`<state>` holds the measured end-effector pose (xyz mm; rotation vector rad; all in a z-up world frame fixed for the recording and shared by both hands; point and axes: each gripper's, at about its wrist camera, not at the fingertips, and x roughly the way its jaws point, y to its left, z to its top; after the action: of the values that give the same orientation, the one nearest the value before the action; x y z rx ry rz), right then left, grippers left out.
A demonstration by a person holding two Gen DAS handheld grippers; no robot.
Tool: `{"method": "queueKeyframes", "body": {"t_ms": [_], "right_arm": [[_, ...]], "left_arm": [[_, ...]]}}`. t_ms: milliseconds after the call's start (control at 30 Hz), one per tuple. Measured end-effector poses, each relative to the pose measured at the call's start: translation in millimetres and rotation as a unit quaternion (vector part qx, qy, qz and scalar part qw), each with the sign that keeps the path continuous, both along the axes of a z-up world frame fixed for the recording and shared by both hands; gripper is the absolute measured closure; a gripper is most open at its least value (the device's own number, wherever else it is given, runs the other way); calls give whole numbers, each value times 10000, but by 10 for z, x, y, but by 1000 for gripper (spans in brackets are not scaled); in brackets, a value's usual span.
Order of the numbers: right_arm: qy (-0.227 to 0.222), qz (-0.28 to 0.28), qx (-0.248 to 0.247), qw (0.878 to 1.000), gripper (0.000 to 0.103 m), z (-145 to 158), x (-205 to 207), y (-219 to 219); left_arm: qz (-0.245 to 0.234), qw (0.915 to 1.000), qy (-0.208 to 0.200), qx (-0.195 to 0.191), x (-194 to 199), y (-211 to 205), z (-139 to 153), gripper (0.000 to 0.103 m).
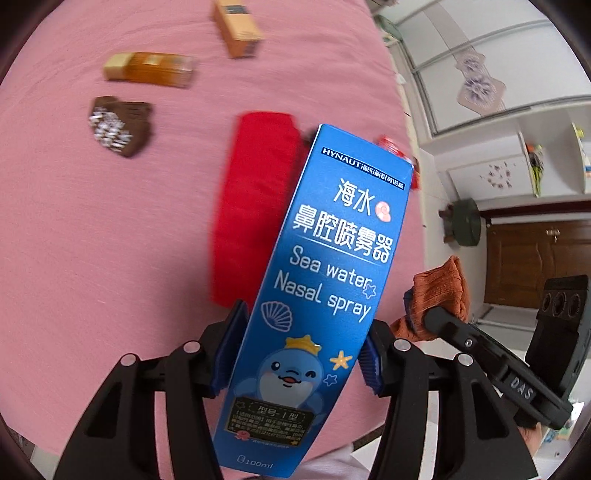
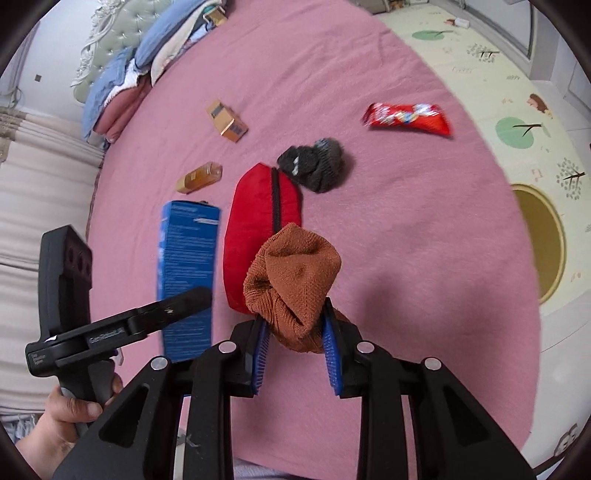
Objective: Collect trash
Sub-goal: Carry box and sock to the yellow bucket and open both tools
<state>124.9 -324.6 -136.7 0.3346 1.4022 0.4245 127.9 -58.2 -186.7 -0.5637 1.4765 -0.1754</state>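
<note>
The left tool [image 1: 295, 350] clamps the tall blue cardboard nasal-spray box [image 1: 325, 280] and the right tool [image 2: 297, 350] pinches a rust-orange knitted sock [image 2: 295, 284], both held above the pink bed [image 2: 406, 258], probably for carrying off.

Before you lies a bed covered in a pink sheet [image 2: 406, 240] that fills most of both views. At its far end you have a pale green tufted headboard [image 2: 110, 33], with a pile of blue, white and pink folded bedding [image 2: 122, 85] against it. A red zipped pouch [image 2: 255, 221] lies near the middle of the sheet. A cream curtain [image 2: 37, 177] hangs on one side; on the other, a pale play mat [image 2: 480, 74] printed with trees covers the floor. Beyond stand white wardrobe doors [image 1: 480, 74] and a brown wooden door [image 1: 535, 258].
</note>
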Motion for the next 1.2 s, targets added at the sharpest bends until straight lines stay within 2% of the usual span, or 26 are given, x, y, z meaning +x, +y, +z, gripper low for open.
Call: {"method": "queueKeyframes", "body": {"t_ms": [233,500,833,933,1200], "right_arm": [[-245,-132,-72,9996,77,229,-159,-527],[-316,-692,-19,9971,77,327,-259,-1306],[-301,-1574,-98,9870,77,259,-207,-2397],[-266,-1814,-109,9830,77,209,-185,-2682],[-53,-2103,-134,9775,77,3,-65,-3122]], "left_arm": [[-359,9991,-68,-200,77,-838,186,48],[-987,9948,-79,-243,214,-1727,243,48],[-1596,9867,124,-287,532,-2835,9,48],[-1674,9852,189,-310,646,-3041,-66,48],[-1975,9797,226,-253,922,-3594,-208,48]]}}
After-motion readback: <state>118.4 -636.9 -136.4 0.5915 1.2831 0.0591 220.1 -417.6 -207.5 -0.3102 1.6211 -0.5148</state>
